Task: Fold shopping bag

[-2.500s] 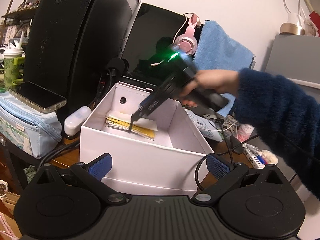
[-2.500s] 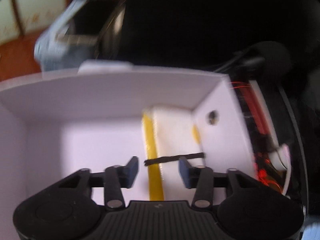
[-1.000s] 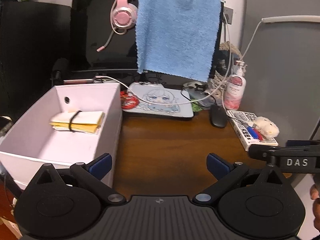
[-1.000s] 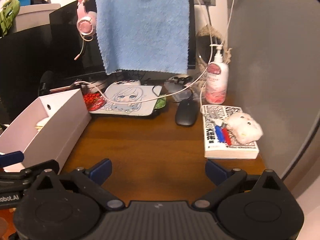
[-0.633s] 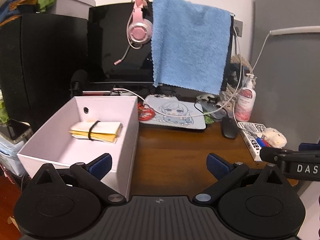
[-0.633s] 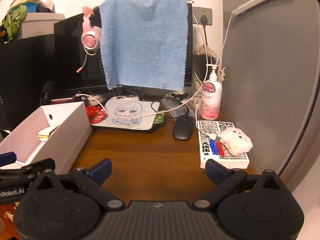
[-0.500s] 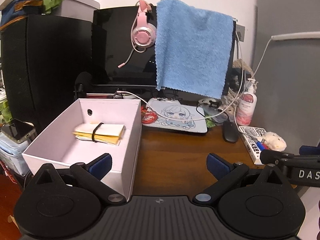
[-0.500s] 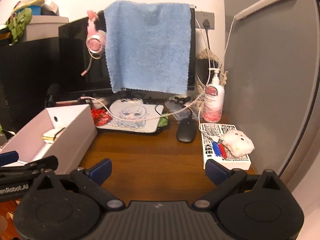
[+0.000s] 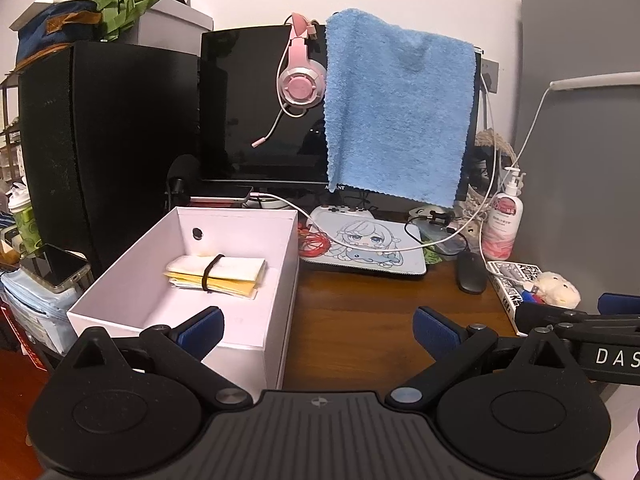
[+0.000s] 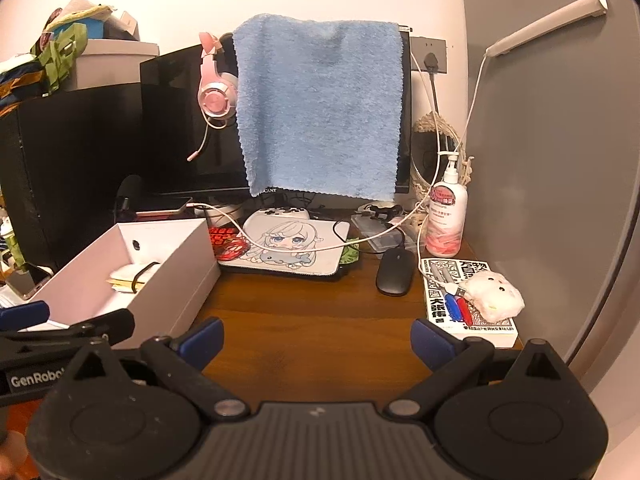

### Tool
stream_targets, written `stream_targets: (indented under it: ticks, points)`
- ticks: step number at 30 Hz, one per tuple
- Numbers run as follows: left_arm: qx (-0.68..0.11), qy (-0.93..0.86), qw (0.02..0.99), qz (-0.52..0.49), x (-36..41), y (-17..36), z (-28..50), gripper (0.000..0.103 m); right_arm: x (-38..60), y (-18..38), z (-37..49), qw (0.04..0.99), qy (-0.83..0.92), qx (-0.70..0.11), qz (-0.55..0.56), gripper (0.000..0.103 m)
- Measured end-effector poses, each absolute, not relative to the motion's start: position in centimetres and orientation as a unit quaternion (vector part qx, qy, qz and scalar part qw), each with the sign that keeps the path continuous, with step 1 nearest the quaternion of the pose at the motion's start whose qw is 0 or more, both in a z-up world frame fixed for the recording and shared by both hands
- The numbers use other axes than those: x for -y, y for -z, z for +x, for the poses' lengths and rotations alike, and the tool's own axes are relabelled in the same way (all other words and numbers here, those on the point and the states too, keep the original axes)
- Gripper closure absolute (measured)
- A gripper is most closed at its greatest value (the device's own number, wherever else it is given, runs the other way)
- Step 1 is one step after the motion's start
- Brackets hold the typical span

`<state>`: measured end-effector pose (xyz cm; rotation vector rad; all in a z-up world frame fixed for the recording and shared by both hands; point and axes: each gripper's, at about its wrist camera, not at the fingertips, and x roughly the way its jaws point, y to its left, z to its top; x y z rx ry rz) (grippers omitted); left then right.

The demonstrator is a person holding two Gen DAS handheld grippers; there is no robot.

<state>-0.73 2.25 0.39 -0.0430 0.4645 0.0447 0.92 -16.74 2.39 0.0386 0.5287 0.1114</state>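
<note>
Folded shopping bag, yellow and white, bound crosswise by a black elastic band, lies flat on the floor of an open white cardboard box toward its far end, just below a round hole in the end wall. Box sits at the left edge of a brown wooden desk. Left gripper hangs over the near right corner of the box, blue-padded fingers spread wide, nothing between them. Right gripper is over bare desk to the right of the box, fingers likewise wide apart and empty; its fingers also show at the right edge of the left wrist view. Behind: a black monitor with a blue towel draped over its top and a pink headset hung beside the towel. Illustrated mouse pad, black mouse, pump bottle, and a book with a white plush toy on it fill the right side.
</note>
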Motion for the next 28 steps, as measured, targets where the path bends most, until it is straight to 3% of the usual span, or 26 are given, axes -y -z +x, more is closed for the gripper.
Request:
stream_targets:
  ticks: [28]
  points:
    - [-0.230,-0.028,0.973,-0.019,-2.27,-0.39,-0.90,0.001,16.18,-2.32,0.71,0.965,-0.052,-0.257,0.012,0.003]
